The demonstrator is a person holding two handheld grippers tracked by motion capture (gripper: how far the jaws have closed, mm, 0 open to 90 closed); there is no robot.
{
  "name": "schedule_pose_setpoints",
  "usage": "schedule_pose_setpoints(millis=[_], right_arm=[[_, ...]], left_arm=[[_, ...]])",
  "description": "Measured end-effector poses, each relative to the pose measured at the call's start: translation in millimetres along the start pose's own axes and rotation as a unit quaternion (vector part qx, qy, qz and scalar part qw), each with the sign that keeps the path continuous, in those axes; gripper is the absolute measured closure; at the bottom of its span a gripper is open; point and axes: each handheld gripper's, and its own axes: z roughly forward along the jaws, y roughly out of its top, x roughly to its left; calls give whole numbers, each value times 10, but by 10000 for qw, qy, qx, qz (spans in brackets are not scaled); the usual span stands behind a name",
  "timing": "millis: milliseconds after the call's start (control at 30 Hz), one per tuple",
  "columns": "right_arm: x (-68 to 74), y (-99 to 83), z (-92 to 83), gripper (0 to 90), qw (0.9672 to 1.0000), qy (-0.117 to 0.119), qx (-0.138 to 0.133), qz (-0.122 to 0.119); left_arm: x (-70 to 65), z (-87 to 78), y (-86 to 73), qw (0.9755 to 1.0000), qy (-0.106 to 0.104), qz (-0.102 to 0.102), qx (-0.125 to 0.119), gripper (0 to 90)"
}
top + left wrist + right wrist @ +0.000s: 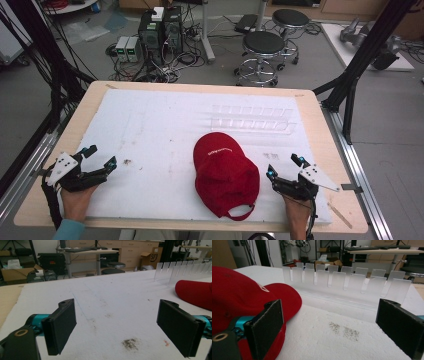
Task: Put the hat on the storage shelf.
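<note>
Resting both grippers on the white pad, jaws apart and empty — left gripper (97, 161) well clear, right gripper (285, 166) just beside the red cap (225, 172); step: approach; next, I judge, close on the cap's edge.

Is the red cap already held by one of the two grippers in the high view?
No, the red cap lies free on the white mat, between the open left gripper and the open right gripper.

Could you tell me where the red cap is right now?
In the high view the red cap lies on the white mat, right of centre, between the rack and the right gripper.
</note>
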Motion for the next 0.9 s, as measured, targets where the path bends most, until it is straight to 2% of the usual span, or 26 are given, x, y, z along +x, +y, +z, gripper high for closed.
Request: schedule_pose_setpoints(millis=[367, 500, 833, 900], right_arm=[[-5, -4, -13, 65, 10000, 21, -69, 14], [3, -3, -11, 65, 9999, -7, -89, -55], [37, 10, 2, 64, 9998, -109, -2, -158], [51, 27, 2, 65, 9999, -61, -10, -147]], left_arm=[[-8, 14, 5, 10000, 20, 29, 76, 161], [-9, 11, 4, 10000, 19, 43, 61, 161], [2, 27, 10, 9999, 7, -10, 134, 161], [-1, 28, 9, 9999, 0, -17, 126, 161]])
